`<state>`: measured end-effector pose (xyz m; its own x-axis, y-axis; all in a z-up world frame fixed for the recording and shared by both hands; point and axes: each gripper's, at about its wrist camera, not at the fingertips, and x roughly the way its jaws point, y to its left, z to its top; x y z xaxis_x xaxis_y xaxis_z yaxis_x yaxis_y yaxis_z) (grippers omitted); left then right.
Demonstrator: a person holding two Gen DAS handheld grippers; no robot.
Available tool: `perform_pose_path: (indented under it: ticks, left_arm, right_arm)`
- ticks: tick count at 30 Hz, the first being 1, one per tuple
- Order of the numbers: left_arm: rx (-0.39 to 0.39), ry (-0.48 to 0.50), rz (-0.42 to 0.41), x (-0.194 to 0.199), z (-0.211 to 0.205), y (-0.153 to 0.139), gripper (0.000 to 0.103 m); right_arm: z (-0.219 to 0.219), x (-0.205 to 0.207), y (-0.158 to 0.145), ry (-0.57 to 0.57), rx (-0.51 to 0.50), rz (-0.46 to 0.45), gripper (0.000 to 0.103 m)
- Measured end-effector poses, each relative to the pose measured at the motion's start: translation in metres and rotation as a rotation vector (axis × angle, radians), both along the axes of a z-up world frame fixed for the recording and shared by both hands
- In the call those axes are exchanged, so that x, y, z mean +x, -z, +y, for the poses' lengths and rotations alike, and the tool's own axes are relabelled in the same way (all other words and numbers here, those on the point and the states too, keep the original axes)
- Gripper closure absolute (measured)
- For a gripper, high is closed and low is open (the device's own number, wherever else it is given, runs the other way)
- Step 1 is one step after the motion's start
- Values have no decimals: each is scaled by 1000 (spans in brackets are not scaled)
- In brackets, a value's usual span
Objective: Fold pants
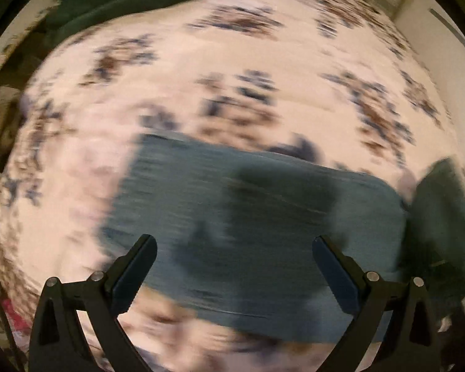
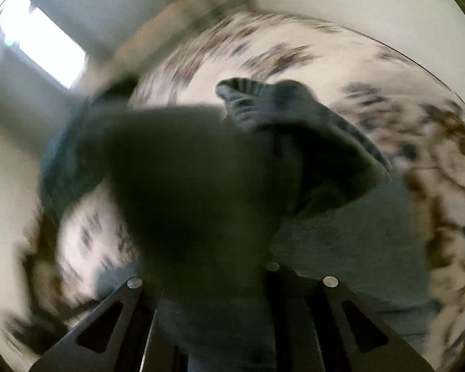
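Soft, matt blue-grey cloth pants (image 1: 263,217), ribbed at the cuff, lie on a white floral-printed cloth bedspread (image 1: 170,71); the left gripper (image 1: 234,245) shows matt black plastic arms with shiny metal rivets.

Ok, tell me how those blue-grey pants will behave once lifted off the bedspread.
Probably floppy: the pants bunch and drape from the right gripper. Likely to sag and swing, not hold shape. The ribbed cuff suggests soft knit, so fairly light and unlikely to slip.
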<state>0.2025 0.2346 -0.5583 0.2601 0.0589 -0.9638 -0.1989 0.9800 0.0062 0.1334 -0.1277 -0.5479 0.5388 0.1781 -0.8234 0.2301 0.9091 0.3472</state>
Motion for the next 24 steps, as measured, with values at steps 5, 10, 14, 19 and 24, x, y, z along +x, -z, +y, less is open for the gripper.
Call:
perform_pose_path:
  ticks: [5, 10, 14, 19, 24]
  left_arm:
    - [34, -86, 33, -13, 81, 12, 0]
    - [-3, -178, 67, -21, 129, 29, 0]
    - [-54, -225, 85, -27, 143, 30, 0]
    - [-210, -141, 67, -18, 103, 9, 0]
    - [-367, 109, 98, 15, -10, 0, 0]
  right_arm:
    - [128, 7, 86, -224, -465, 202, 84]
    - [147, -17, 60, -294, -423, 224, 35]
    - [162, -18, 27, -473, -178, 286, 13]
    - [137, -57, -27, -406, 101, 347, 13]
    - [-21, -43, -50, 102, 188, 318, 13]
